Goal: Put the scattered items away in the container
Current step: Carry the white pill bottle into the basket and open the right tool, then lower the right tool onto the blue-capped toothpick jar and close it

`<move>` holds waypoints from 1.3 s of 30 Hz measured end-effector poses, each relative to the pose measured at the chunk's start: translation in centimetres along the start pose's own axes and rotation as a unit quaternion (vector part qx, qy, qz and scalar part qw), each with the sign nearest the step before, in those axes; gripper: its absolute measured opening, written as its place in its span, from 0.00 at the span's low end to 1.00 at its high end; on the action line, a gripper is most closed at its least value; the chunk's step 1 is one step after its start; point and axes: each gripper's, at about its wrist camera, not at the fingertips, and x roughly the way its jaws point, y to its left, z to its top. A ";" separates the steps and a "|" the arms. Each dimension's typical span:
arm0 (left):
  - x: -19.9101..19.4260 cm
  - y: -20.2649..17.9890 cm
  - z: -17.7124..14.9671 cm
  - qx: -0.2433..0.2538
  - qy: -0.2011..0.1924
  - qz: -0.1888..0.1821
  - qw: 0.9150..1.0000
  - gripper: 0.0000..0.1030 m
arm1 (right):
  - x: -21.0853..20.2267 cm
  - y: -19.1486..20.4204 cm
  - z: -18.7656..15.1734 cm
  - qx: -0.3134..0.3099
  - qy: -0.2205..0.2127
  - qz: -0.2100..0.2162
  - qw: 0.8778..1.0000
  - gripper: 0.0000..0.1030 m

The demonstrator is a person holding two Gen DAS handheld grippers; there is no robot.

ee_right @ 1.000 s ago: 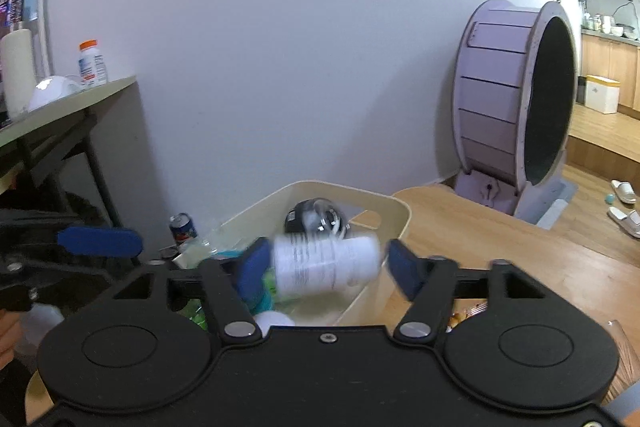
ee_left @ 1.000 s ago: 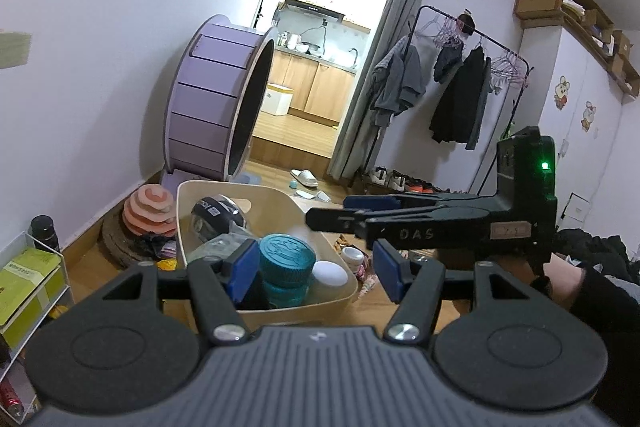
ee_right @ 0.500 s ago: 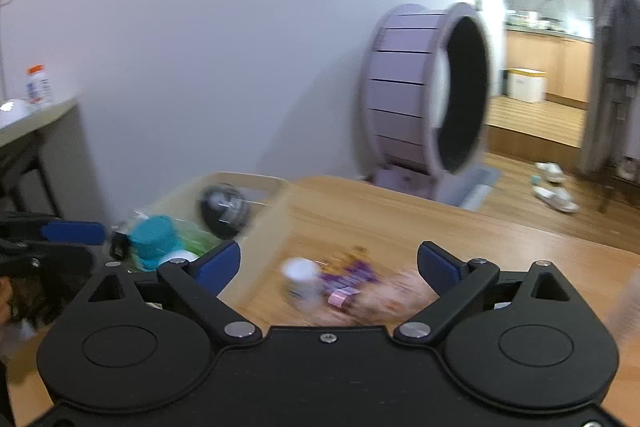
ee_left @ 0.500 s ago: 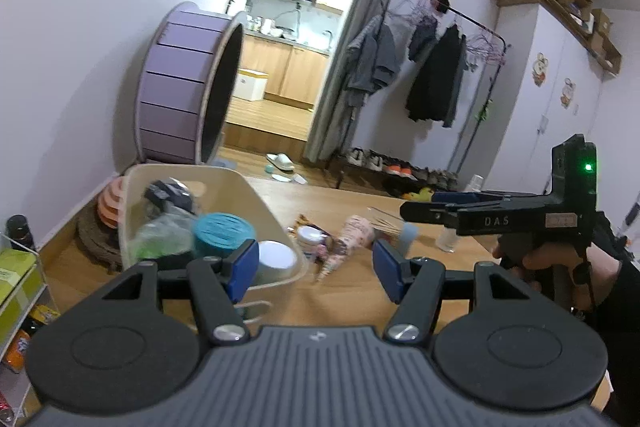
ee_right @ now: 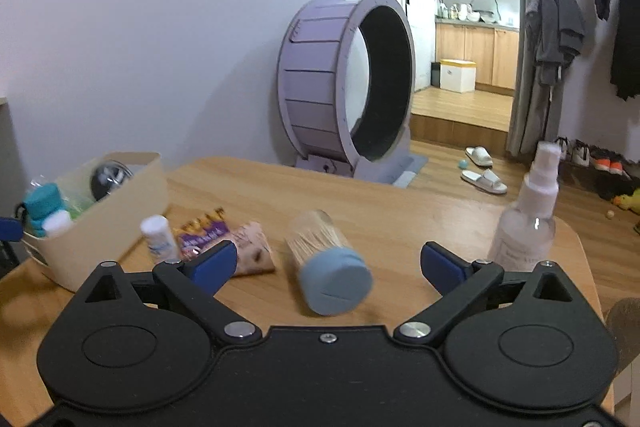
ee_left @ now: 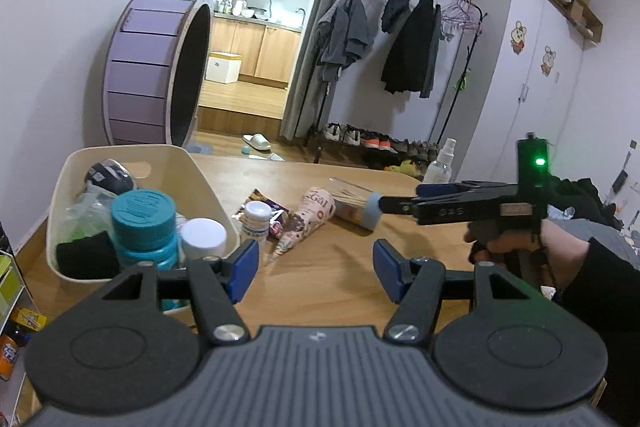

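A cream bin [ee_left: 208,187] stands at the table's left and holds a teal-lidded jar [ee_left: 144,223], a white-capped bottle [ee_left: 202,237] and a dark round thing [ee_left: 110,177]. To its right on the wood lie a small white bottle [ee_right: 160,237], a purple snack packet [ee_right: 204,231], a pink cone packet [ee_right: 254,251] and a blue-capped toothpick jar [ee_right: 320,243] on its side. My right gripper [ee_right: 329,265] hovers just before the jar's cap; its jaws are opening, wide of the jar and not touching it. My left gripper [ee_left: 316,263] is open and empty, near the bin's right end.
A clear spray bottle [ee_right: 528,223] stands upright near the table's far right corner. A person's hand and dark sleeve [ee_left: 560,251] hold the right gripper [ee_left: 400,197]. Beyond the table stand a purple wheel [ee_right: 320,87] and a clothes rack [ee_left: 420,47].
The right gripper had a white bottle between its jaws over the bin; it has since swung right, opened wide and come to the toothpick jar. The left gripper shifted right, away from the bin.
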 end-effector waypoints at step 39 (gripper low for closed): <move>0.3 -0.7 -0.6 0.010 0.011 0.008 1.000 0.60 | 1.7 -0.5 -0.9 0.001 0.033 0.006 0.999 0.80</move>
